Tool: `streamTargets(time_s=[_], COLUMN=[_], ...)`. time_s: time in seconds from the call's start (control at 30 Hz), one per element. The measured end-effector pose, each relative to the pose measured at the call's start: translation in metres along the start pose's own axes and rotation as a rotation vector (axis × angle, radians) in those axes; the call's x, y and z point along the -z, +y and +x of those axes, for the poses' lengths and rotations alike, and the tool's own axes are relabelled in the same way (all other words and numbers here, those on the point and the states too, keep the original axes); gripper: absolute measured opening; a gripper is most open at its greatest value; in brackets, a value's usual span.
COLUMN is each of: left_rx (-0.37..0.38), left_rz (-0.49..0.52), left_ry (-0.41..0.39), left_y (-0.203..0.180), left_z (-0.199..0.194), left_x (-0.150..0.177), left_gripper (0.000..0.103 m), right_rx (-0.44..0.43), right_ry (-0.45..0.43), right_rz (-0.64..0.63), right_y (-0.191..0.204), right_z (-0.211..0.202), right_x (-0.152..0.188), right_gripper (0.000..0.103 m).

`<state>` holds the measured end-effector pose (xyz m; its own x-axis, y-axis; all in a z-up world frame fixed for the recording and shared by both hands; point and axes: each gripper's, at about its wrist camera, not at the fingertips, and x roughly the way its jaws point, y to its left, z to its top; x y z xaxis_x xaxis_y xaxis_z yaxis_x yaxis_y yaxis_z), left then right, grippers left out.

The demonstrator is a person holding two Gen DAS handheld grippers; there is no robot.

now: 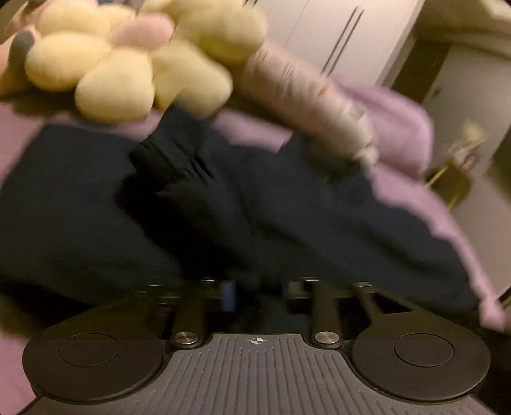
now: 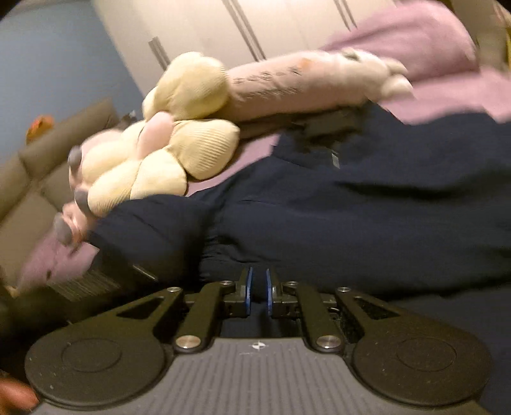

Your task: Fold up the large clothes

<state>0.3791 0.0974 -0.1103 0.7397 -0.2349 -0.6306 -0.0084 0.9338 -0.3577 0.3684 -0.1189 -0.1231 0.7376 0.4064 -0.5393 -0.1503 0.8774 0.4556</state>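
A large dark navy garment [image 1: 223, 204] lies rumpled on a lilac bedsheet [image 1: 405, 134], with a ribbed cuff or sleeve end [image 1: 159, 156] bunched near its middle. My left gripper [image 1: 255, 287] sits low at the garment's near edge; the view is blurred and the dark cloth hides its fingertips, with cloth between the blue pads. In the right wrist view the same garment [image 2: 351, 204] fills the centre and right. My right gripper [image 2: 258, 287] has its blue pads close together with navy cloth in the narrow gap.
A yellow flower-shaped plush [image 1: 127, 64] and a long pink plush [image 1: 303, 95] lie on the bed just beyond the garment; both also show in the right wrist view [image 2: 166, 153]. White wardrobe doors [image 2: 255, 28] stand behind. A brown sofa [image 2: 38, 178] is at the left.
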Motion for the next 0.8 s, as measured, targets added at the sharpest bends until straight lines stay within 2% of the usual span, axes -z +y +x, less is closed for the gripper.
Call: streamTargets(time_s=[0.07,0.1,0.17,0.27,0.37,0.47,0.6,0.73,0.8], left_rx=[-0.015,0.002,0.044,0.059,0.025,-0.087,-0.192,-0.227,-0.245], left_rz=[-0.007,-0.01,-0.022,-0.032,-0.045,-0.103,-0.181,-0.234,-0.236], left_ry=[0.005,0.001,0.01,-0.027,-0.094,-0.136,-0.126,-0.105,-0.095], left_y=[0.002,0.005,0.011,0.024,0.046,0.078,0.109,0.121,0.119], left_z=[0.005,0.0,-0.019,-0.058,-0.094,-0.114,-0.114,-0.103,-0.096], left_x=[0.009,0.01,0.01,0.013,0.019,0.023,0.023,0.024,0.025], left_gripper=[0.061,0.068,0.078,0.092,0.093,0.092,0.091,0.09,0.09], right_rx=[-0.033,-0.057,-0.11,-0.19,-0.227,-0.217,-0.199,-0.197,-0.17], right_ry=[0.023,0.034,0.054,0.093,0.106,0.109,0.12,0.131,0.14], right_rz=[0.057,0.089,0.156,0.248,0.258,0.196,0.196,0.125,0.119], right_y=[-0.016,-0.023,-0.032,-0.037,-0.024,-0.008,-0.007,0.002,0.007], right_z=[-0.002,-0.003,-0.001,0.007,0.01,0.008,0.005,-0.001,0.006], right_x=[-0.004,-0.005,-0.009,-0.008,-0.002,0.006,0.015,0.023,0.024], right_gripper=[0.013,0.016,0.04,0.049,0.054,0.061,0.063,0.064,0.064])
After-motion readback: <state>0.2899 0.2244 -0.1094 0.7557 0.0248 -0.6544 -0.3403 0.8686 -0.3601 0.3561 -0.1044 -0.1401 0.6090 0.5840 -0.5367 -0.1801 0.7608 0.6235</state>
